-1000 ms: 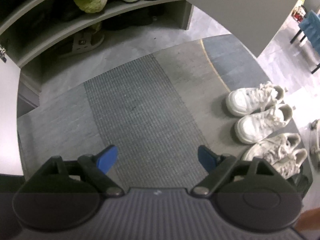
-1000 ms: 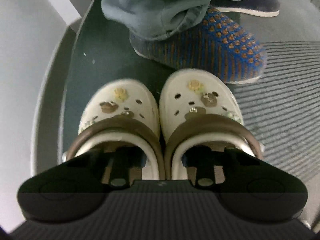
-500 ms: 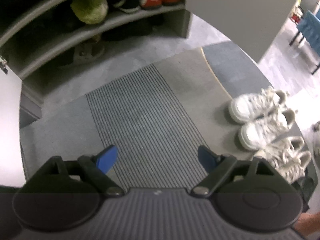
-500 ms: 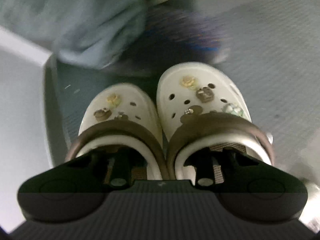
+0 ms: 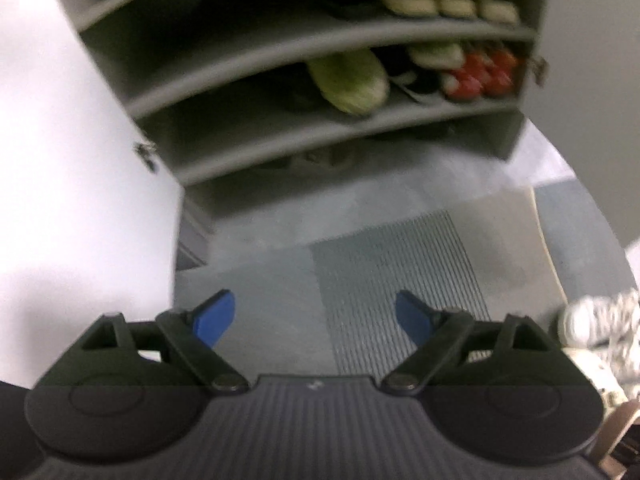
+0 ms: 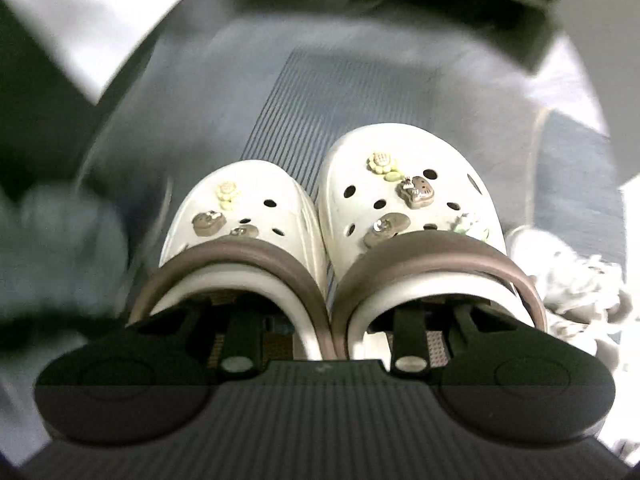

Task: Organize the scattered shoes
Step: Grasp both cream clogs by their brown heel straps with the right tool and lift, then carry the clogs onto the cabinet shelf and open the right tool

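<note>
Carrying a pair of white foam clogs with brown heel straps pinched together at their inner heel walls, the right gripper holds them above the striped mat; light, springy, they sit at twelve o'clock, while the left gripper gapes empty.

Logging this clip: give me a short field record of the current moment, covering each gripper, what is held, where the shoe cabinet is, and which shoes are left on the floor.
left gripper: open, empty, aimed toward the cabinet
right gripper: one finger inside each clog, pinching the pair together
held item: white clogs with brown straps and charms
shoe cabinet: doors open, shelves partly filled
floor: white sneakers on the mat's right edge
image quality: motion blur
</note>
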Tool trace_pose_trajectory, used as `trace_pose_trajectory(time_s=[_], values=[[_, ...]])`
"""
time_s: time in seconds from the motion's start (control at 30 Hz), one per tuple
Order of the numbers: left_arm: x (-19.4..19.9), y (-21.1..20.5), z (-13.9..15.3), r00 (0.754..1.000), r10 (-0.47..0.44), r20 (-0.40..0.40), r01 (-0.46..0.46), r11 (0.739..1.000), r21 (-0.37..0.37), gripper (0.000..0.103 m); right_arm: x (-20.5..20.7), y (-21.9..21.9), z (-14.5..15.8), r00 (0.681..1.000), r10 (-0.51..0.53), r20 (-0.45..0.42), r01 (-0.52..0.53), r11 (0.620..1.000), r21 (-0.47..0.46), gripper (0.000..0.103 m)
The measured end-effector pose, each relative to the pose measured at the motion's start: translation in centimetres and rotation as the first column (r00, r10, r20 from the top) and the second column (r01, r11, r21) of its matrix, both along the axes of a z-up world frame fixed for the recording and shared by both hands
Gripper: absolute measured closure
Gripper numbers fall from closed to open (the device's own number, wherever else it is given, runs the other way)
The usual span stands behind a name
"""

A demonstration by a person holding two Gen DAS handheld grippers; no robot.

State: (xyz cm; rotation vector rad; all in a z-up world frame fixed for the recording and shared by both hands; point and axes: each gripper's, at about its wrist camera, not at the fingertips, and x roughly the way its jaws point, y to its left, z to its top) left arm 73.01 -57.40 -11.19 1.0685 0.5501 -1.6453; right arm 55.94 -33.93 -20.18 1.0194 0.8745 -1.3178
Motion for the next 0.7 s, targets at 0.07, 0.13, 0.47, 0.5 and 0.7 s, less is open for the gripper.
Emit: trace_pose_trajectory(time_s=[0.07, 0.13, 0.47, 0.5, 0.7], values=[[1.2, -0.7, 2.1, 1.0, 0.008, -0.002, -0.008, 1.0, -0.023, 0.014, 0.3, -1.4, 2.2, 0.994, -0.107, 0.005, 0.107, 0.994, -0.03, 0.07], [2.0, -1.0, 3.7, 1.0, 0.003, 0.002, -0.003, 0.999, -0.042, 0.013, 0.5, -3.3, 4.5, 0.974, -0.222, 0.042, 0.224, 0.973, -0.062, 0.07], [6.9, -1.8, 8.1, 0.999, 0.048, -0.024, -0.05, 0.995, -0.082, 0.012, 2.2, -14.2, 14.7, 0.908, -0.369, 0.199, 0.417, 0.842, -0.343, 0.07], [7.3, -1.9, 8.1, 0.998, 0.057, -0.027, -0.059, 0.995, -0.078, 0.012, 1.8, -16.4, 15.6, 0.915, -0.357, 0.188, 0.403, 0.832, -0.382, 0.07], [8.3, -3.4, 9.7, 0.993, 0.092, -0.08, -0.097, 0.994, -0.058, 0.013, -0.8, -29.4, 20.9, 0.945, -0.315, 0.085, 0.309, 0.779, -0.546, 0.071]])
